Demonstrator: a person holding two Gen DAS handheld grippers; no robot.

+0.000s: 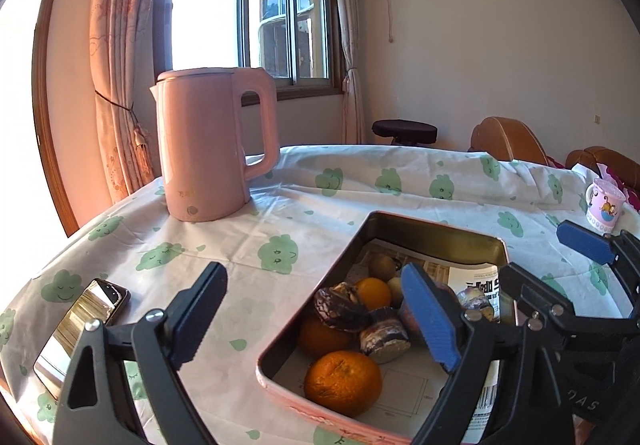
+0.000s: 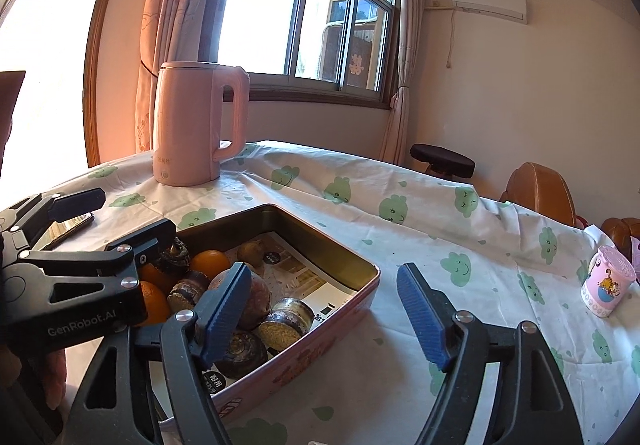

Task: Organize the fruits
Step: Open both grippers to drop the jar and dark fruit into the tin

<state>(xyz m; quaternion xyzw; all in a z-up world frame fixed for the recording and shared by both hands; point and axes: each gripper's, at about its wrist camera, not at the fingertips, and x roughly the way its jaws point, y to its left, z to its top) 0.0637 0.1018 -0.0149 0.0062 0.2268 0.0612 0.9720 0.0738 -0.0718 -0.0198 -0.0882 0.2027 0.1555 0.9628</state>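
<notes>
Two grippers hang over a desk (image 1: 360,181) draped in a white cloth with green cloud prints, where a shallow rectangular pink tin (image 2: 316,357) lined with printed paper holds the fruit. Its long axis runs from the near edge away toward the tall pink plastic kettle (image 1: 208,149), one corner pointing that way. The left gripper (image 1: 316,309) has its jaws wide apart with nothing between them, straddling the tin's near left wall; lowered carelessly, a finger could catch the rim and tip or shove the tin. The right gripper (image 2: 320,313) likewise stands open and empty, straddling the right wall. Inside, round oranges (image 1: 343,381) and dark shrivelled fruits (image 2: 244,353) lie heaped and touching, so a nudge could roll one.
</notes>
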